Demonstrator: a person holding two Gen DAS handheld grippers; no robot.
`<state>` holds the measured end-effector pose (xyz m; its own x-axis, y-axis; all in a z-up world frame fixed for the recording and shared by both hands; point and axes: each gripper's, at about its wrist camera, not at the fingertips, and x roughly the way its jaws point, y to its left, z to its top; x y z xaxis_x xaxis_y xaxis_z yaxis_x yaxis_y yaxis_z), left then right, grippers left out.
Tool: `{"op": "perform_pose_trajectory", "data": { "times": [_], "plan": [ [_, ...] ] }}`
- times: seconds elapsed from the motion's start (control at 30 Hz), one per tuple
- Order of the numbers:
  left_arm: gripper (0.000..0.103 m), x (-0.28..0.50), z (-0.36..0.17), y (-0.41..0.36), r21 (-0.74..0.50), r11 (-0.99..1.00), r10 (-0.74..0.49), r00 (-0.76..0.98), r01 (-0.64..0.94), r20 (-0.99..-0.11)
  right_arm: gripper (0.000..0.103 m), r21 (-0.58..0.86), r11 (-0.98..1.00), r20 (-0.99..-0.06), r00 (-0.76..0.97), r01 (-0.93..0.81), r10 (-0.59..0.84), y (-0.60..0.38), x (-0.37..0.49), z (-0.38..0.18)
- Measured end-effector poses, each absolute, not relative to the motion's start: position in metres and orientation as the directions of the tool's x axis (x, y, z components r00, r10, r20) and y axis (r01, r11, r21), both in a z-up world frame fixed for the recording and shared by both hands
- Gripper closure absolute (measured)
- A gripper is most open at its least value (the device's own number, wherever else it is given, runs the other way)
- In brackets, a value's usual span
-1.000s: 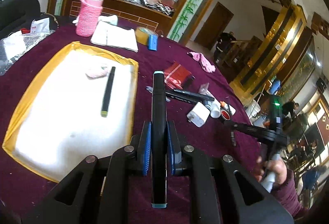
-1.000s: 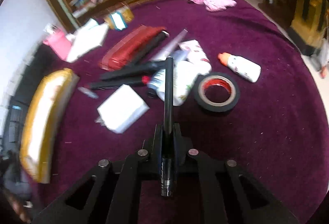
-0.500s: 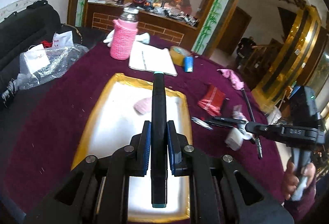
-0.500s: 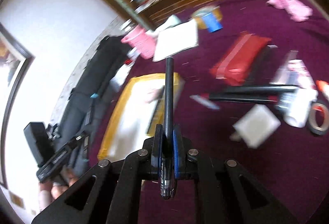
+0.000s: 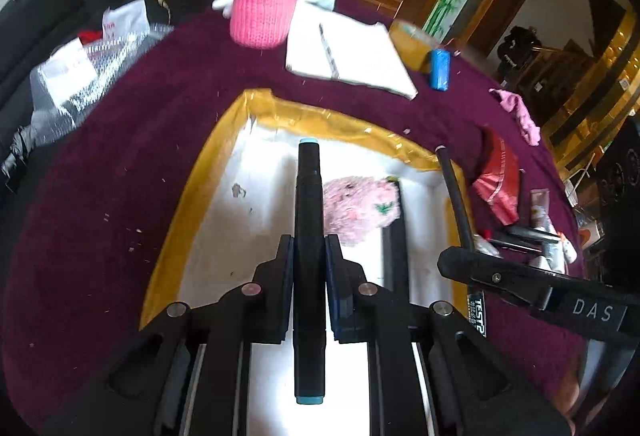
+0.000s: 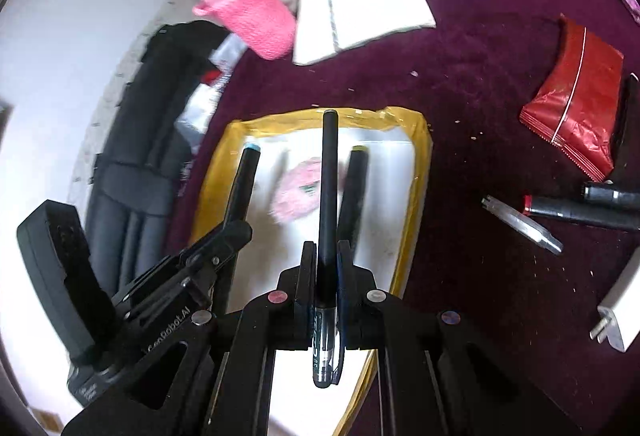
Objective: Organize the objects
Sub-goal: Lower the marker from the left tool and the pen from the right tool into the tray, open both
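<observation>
Maroon cloth covers your round table, and the yellow-rimmed white tray lies directly ahead and below both tools. Your left gripper pinches a teal-capped black marker; your right gripper pinches a black pen. Both long axes point to the tray's far edge, alongside the marker already lying by the pink item. Left looks marginally nearer.
</observation>
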<state>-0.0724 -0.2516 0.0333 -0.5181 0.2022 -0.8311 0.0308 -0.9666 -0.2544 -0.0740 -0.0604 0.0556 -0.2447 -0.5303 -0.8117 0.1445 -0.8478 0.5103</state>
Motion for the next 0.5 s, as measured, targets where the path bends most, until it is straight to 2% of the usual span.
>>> {"op": "perform_pose_trajectory", "data": {
  "times": [0.33, 0.5],
  "plan": [
    [0.089, -0.079, 0.016, -0.256, -0.312, -0.948, 0.249, -0.474, 0.059, -0.845, 0.094, 0.456, -0.883, -0.849, -0.244, 0.108, -0.468, -0.063, -0.091, 0.037],
    [0.077, -0.077, 0.016, -0.259, -0.338, -0.937, 0.260, -0.467, 0.090, -0.845, 0.093, 0.455, -0.883, -0.845, -0.256, 0.114, -0.469, -0.059, -0.085, 0.041]
  ]
}}
